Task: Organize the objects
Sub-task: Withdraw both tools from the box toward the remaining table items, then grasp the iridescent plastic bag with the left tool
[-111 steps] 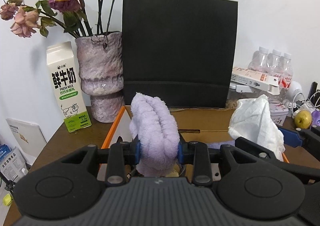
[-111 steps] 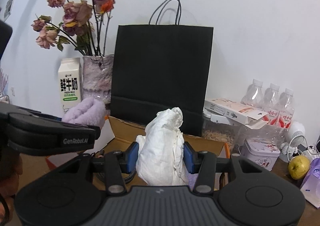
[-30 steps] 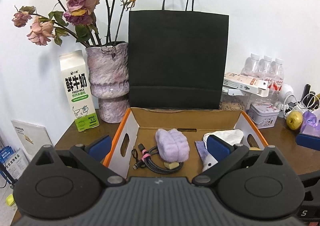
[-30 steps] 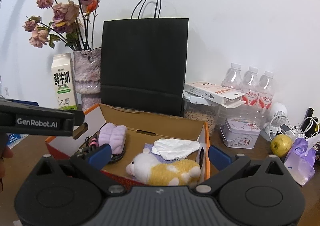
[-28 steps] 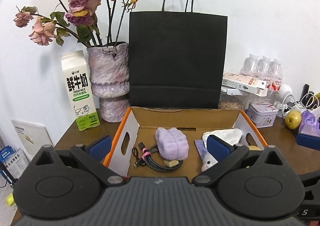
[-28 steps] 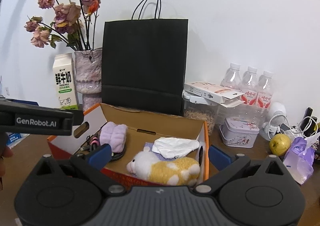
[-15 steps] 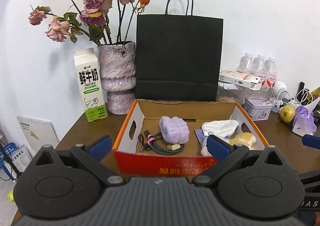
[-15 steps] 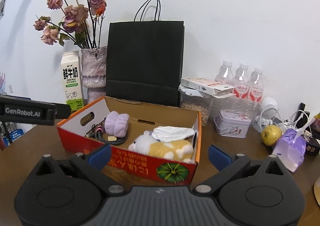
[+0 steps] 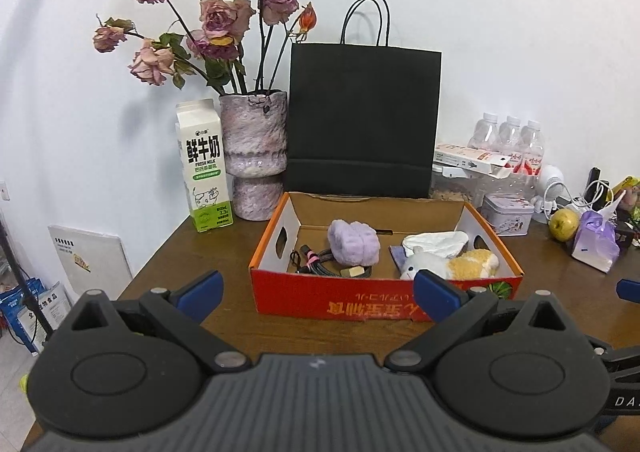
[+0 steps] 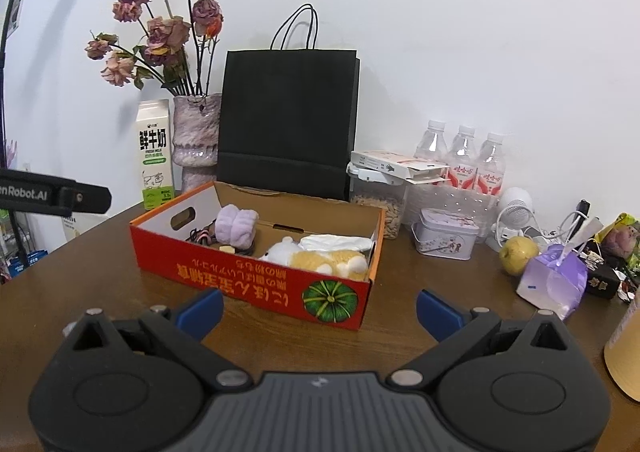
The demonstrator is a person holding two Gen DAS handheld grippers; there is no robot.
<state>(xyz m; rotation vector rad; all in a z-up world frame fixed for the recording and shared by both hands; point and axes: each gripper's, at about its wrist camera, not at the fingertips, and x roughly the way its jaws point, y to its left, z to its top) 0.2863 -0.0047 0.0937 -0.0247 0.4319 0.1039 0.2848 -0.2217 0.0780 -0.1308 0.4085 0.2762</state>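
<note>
The left gripper (image 9: 316, 292) hangs level above the table, its blue-padded jaws spread wide with nothing between them; the right gripper (image 10: 318, 308) sits alongside it at much the same height, jaws likewise wide apart and empty.

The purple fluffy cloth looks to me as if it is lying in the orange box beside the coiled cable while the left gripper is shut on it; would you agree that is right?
Not quite. The purple fluffy cloth does lie in the orange box beside the coiled cable, but the left gripper is open and holds nothing, back from the box. The left wrist view shows this.
</note>
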